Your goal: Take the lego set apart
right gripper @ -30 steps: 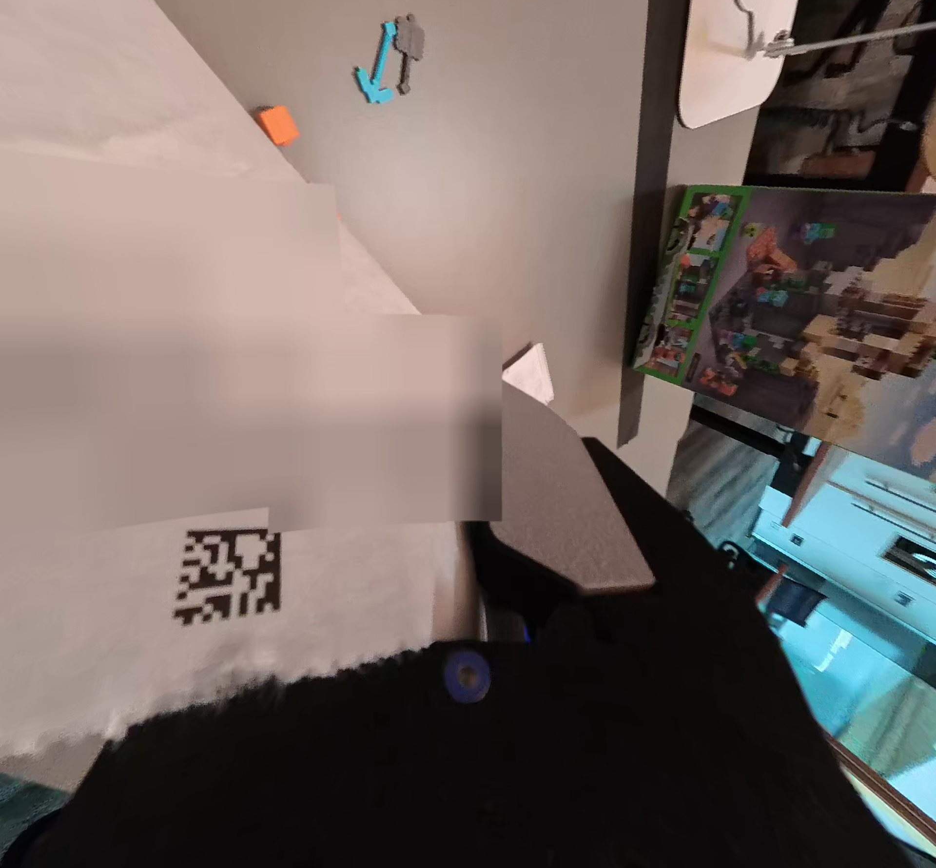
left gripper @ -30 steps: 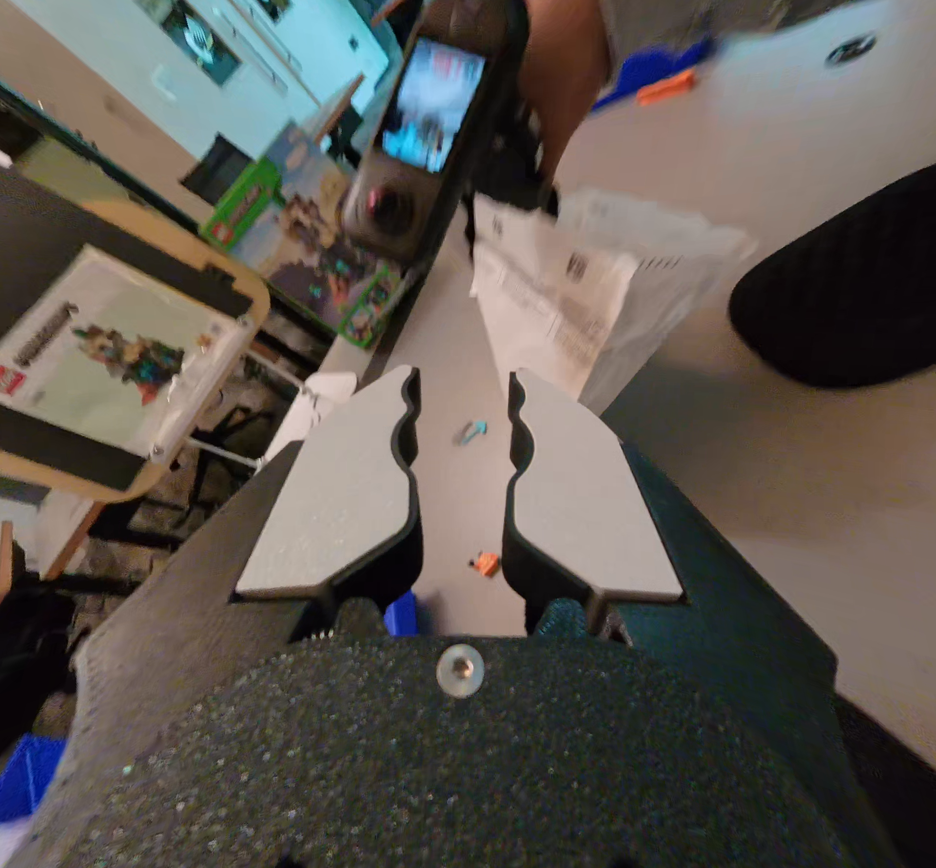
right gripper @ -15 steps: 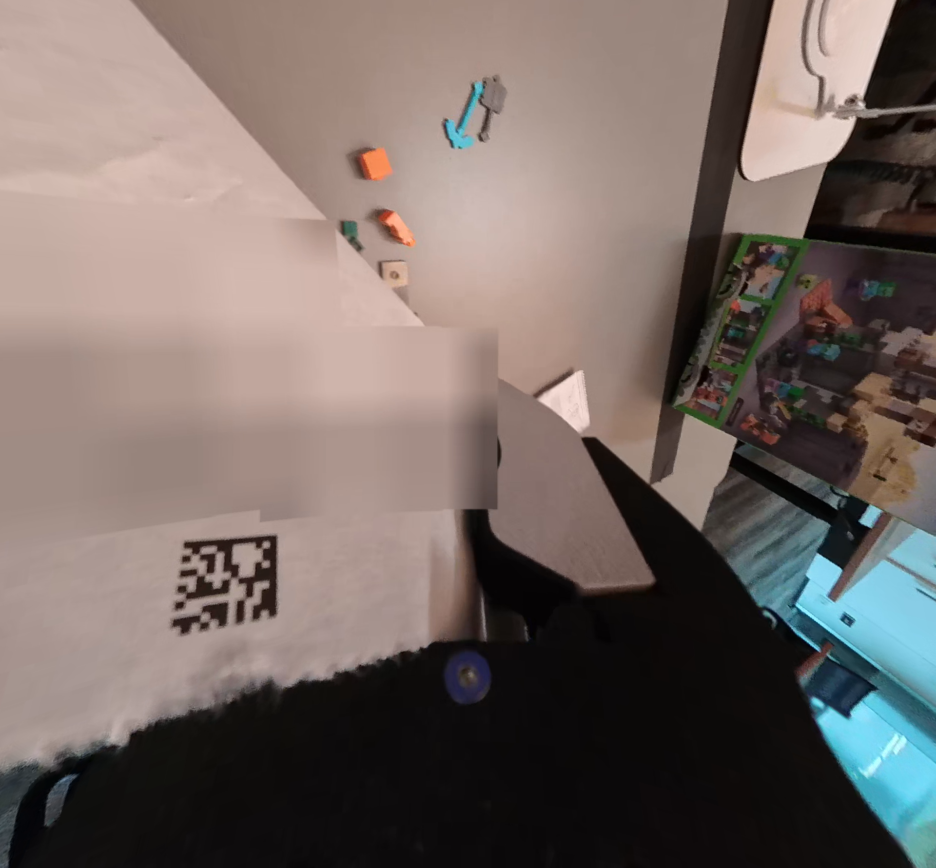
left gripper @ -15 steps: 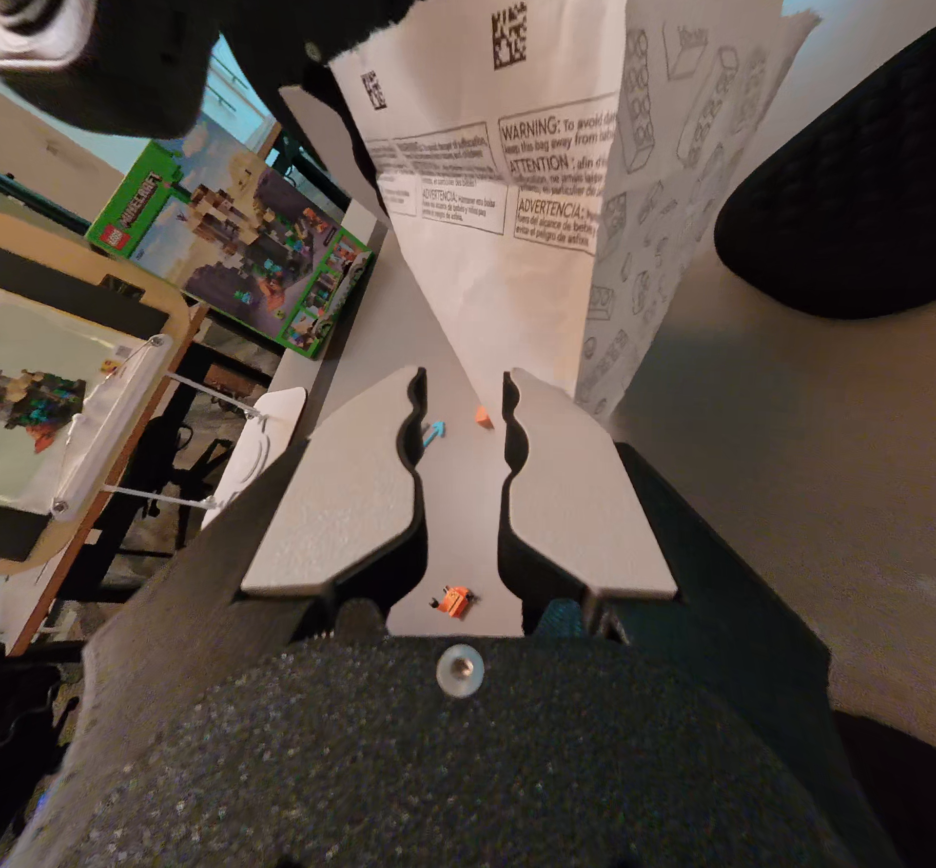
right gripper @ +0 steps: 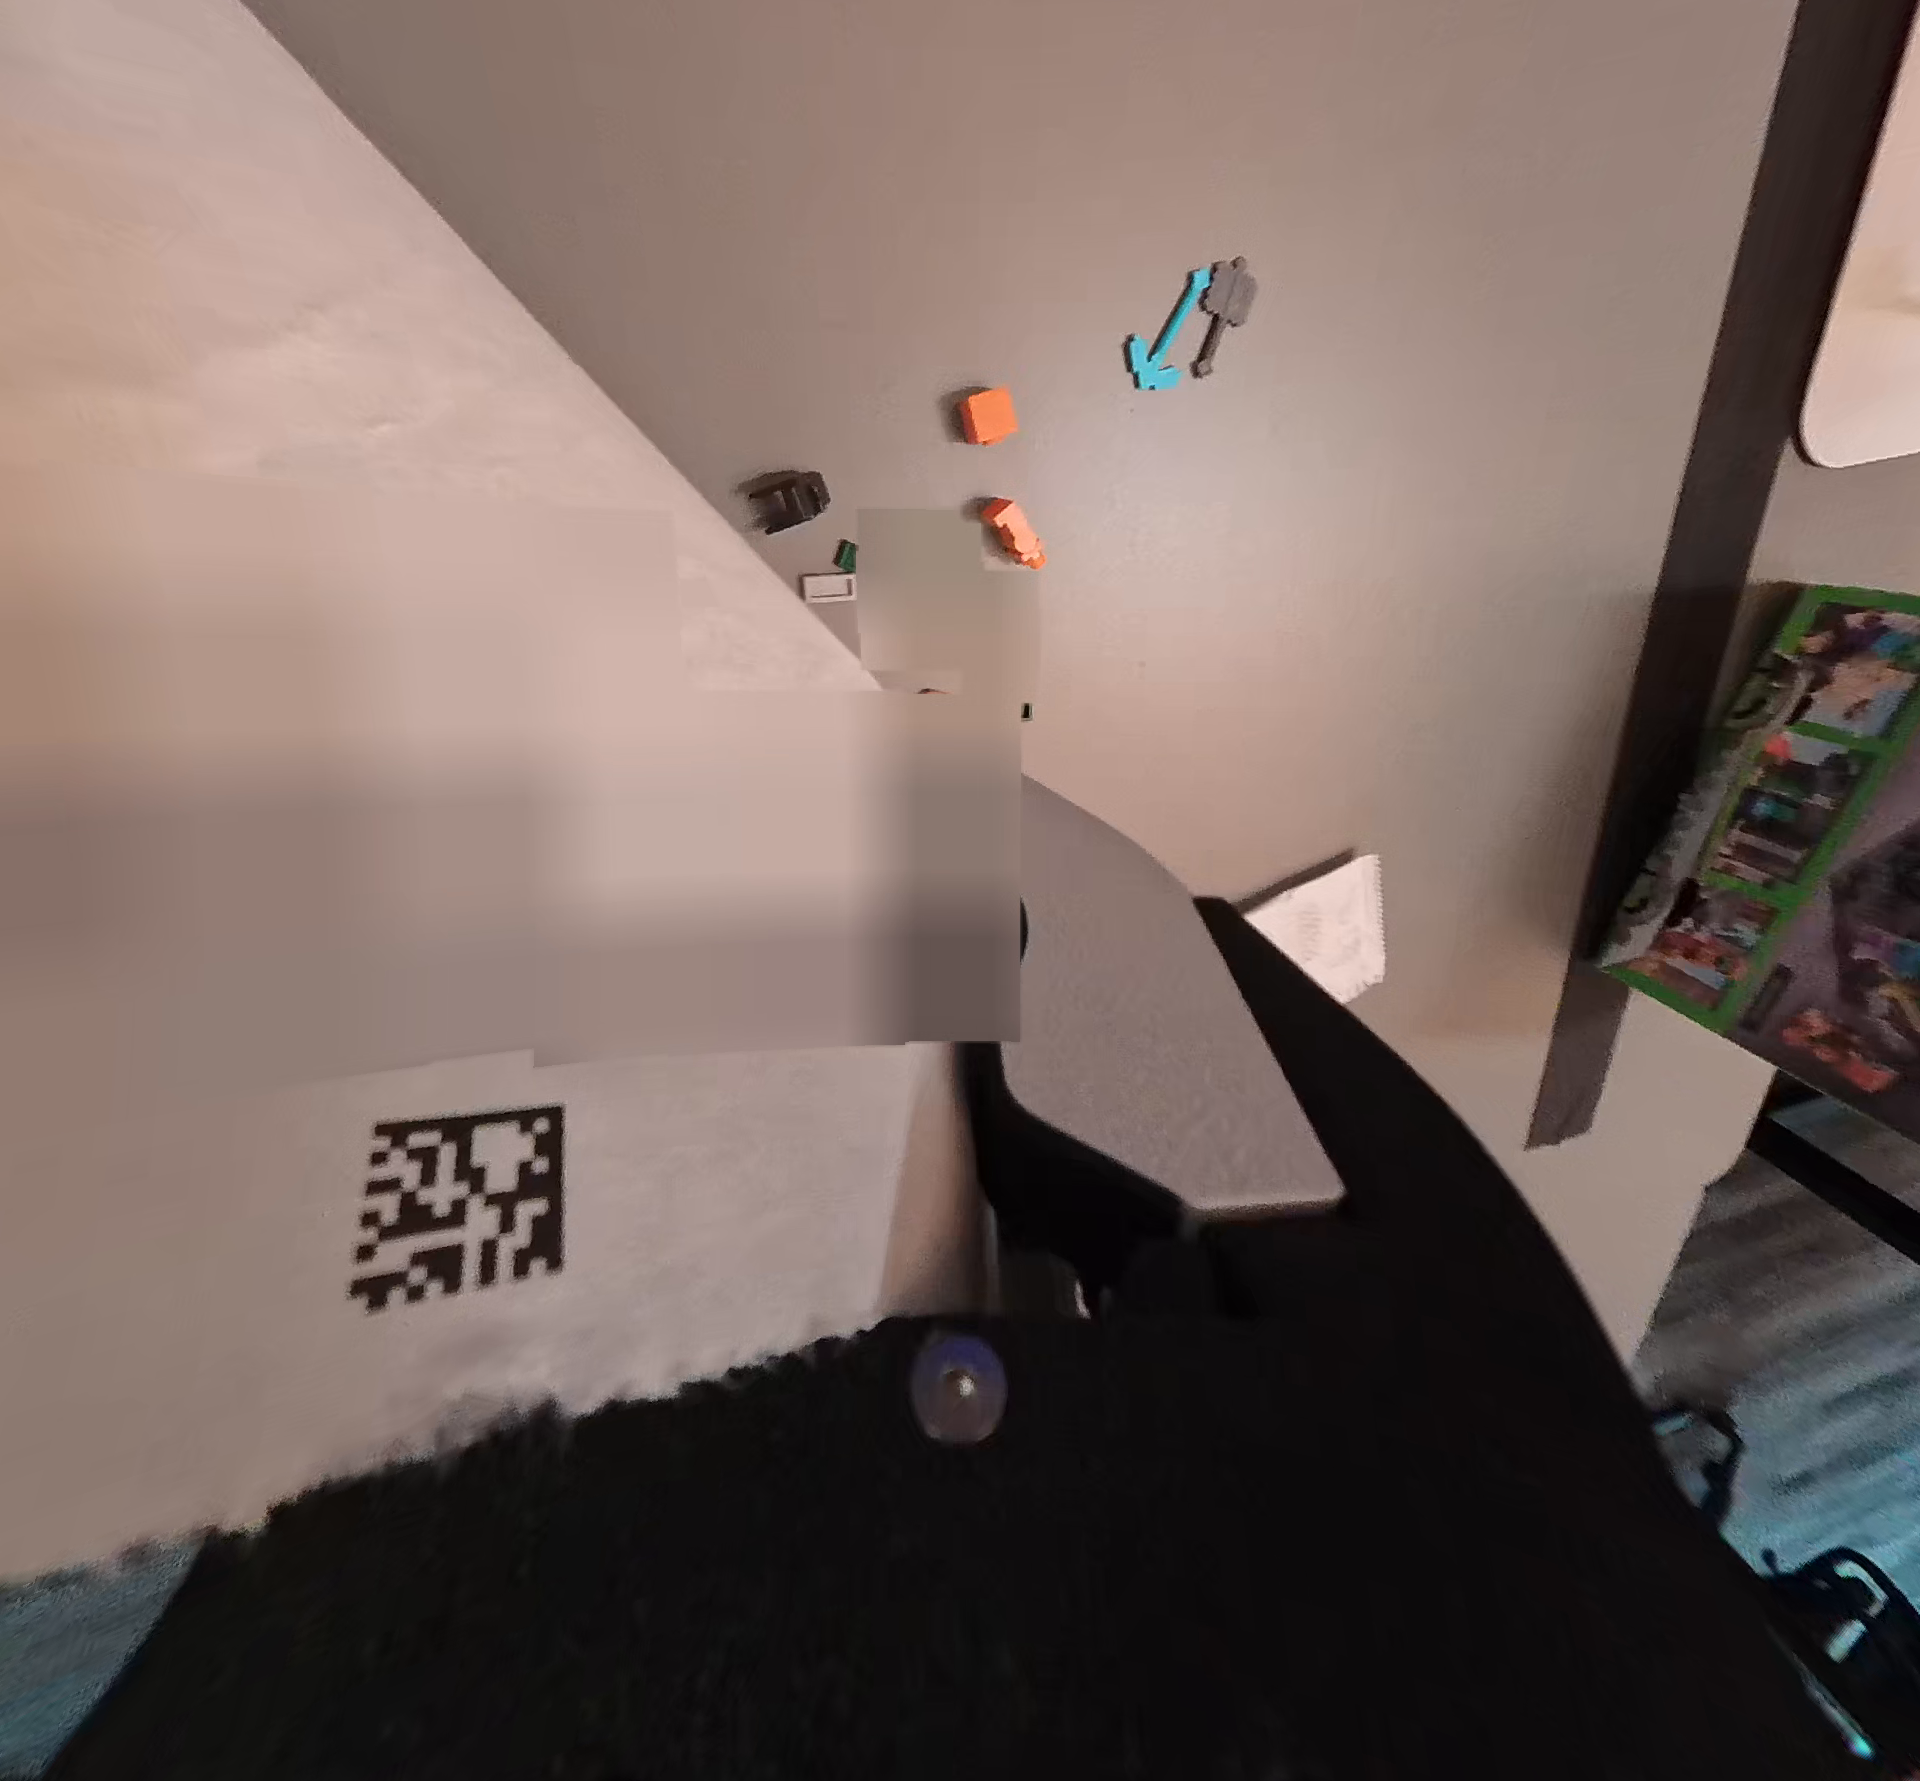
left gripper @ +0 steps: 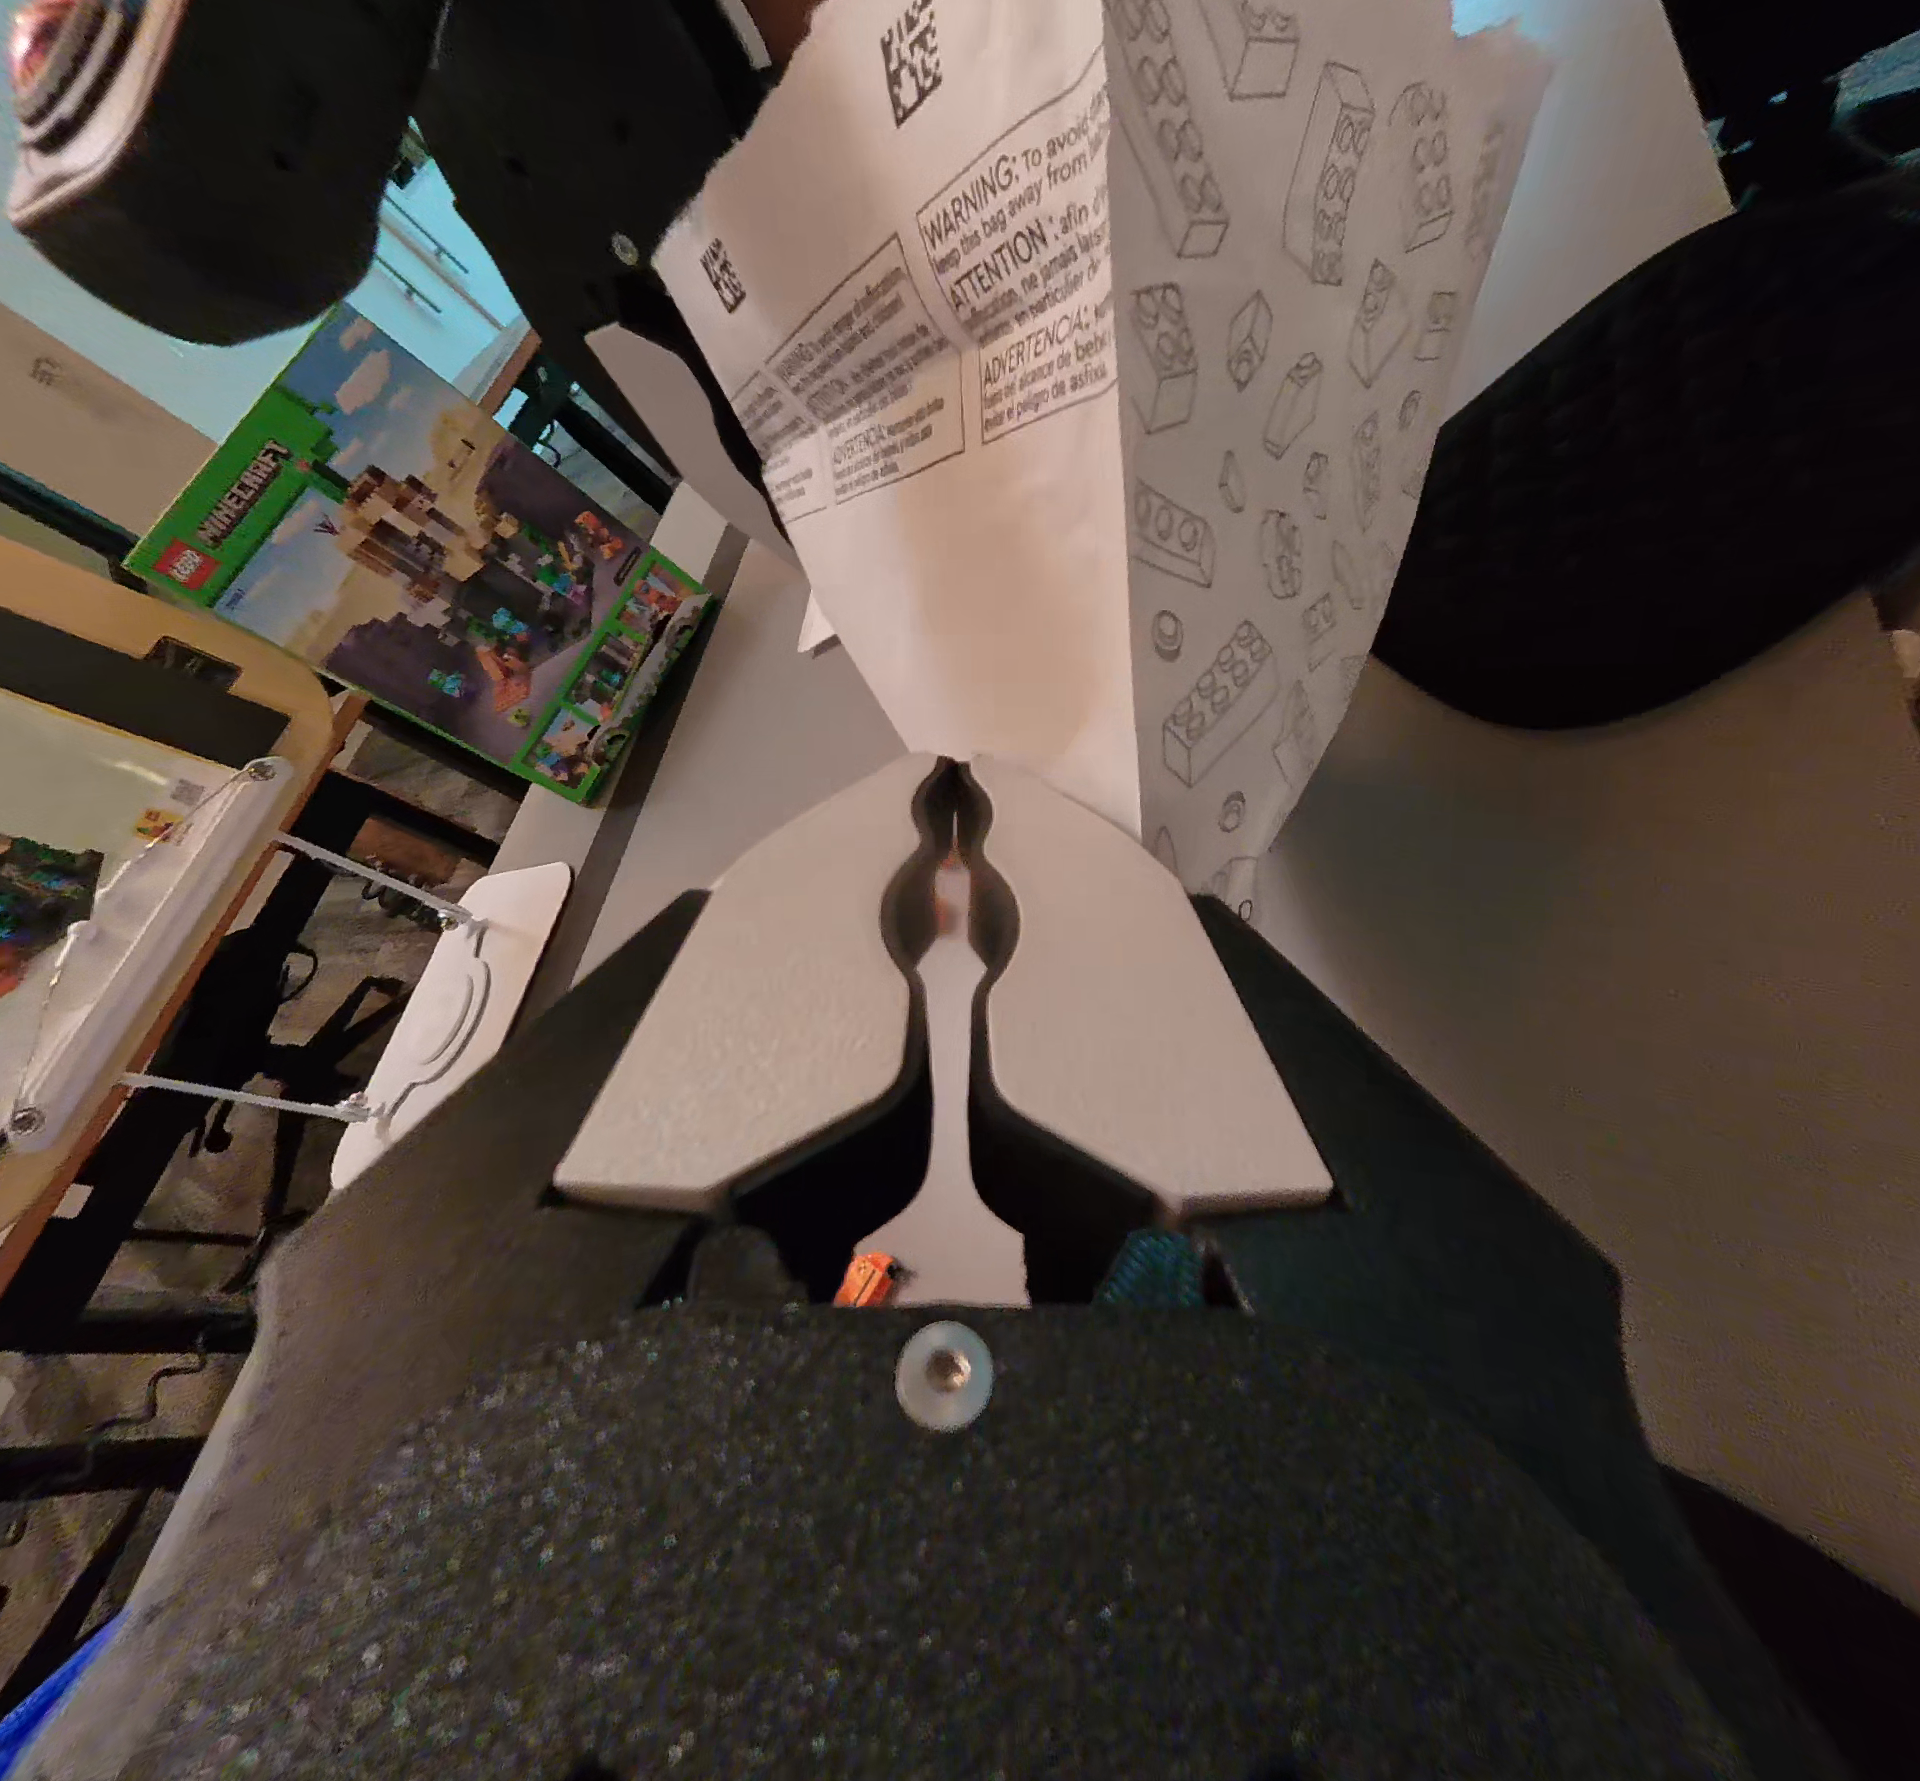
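- Paper bag (left gripper: 997, 443), white with printed brick outlines, is hanging stretched between my two grippers above the grey table (left gripper: 1558, 1056).
- My left gripper (left gripper: 948, 781) is pinching the bag's bottom corner; its pale fingers (left gripper: 790, 1025) are pressed together at the tips, with a narrow gap behind them.
- At 11 o'clock in the left wrist view my right gripper (left gripper: 582, 100) is gripping the bag's upper edge, its camera pointing off to 10 o'clock.
- In the right wrist view the bag (right gripper: 260, 536) is filling everything from 7 to 11 o'clock, and I am seeing one grey finger (right gripper: 1153, 1035) pressed against the paper; the other is hidden behind it.
- Loose lego pieces are lying on the table (right gripper: 831, 69) around 12 to 1 o'clock of that view: an orange brick (right gripper: 985, 414), an orange piece (right gripper: 1013, 530), a dark piece (right gripper: 787, 497) touching the bag's edge, and a blue pickaxe (right gripper: 1169, 329) just beside a grey axe (right gripper: 1224, 310).
- One more orange piece (left gripper: 869, 1278) is showing between the left fingers' bases.
- At 9 o'clock in the left view a green-edged lego box (left gripper: 416, 578) is leaning beyond the table edge; a black cushion-like object (left gripper: 1662, 474) is sitting at 2 o'clock.
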### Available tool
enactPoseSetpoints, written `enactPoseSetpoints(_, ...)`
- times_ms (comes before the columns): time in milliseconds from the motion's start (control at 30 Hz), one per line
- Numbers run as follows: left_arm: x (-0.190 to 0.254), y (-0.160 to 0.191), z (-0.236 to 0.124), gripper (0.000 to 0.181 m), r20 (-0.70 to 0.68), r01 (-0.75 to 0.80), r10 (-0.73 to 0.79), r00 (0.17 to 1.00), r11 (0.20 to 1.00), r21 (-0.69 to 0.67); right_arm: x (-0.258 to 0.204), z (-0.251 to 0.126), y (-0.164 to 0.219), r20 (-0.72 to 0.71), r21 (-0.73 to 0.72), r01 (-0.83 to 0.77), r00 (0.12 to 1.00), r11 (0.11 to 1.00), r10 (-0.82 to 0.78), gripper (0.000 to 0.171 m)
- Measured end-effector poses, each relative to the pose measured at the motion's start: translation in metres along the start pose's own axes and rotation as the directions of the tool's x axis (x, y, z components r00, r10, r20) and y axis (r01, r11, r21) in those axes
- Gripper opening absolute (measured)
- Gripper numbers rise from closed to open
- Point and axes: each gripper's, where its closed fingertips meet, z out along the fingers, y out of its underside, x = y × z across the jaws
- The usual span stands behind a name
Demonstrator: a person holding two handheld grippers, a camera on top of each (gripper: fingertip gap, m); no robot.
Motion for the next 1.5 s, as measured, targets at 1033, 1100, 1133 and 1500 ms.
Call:
enactPoseSetpoints(1033,0.012,-0.010,-0.007,0.008,-0.106,0.155,-0.146,0.984,0.984,0.082,-0.002,0.023,0.022,0.188,-0.075,-0.052,0.980,0.996,0.065,0.000)
enactPoseSetpoints(1100,0.015,-0.009,-0.006,0.007,-0.112,0.138,-0.130,0.985,0.988,0.071,-0.002,0.024,0.021,0.189,-0.080,-0.050,0.980,0.996,0.064,0.000)
enactPoseSetpoints(1133,0.017,-0.009,-0.005,0.007,-0.118,0.137,-0.128,0.985,0.988,0.069,-0.003,0.024,0.020,0.197,-0.080,-0.054,0.978,0.995,0.069,0.000)
enactPoseSetpoints(1500,0.017,-0.007,-0.003,0.000,-0.112,0.175,-0.168,0.979,0.982,0.064,-0.005,0.019,0.020,0.192,-0.042,-0.091,0.977,0.995,0.098,0.000)
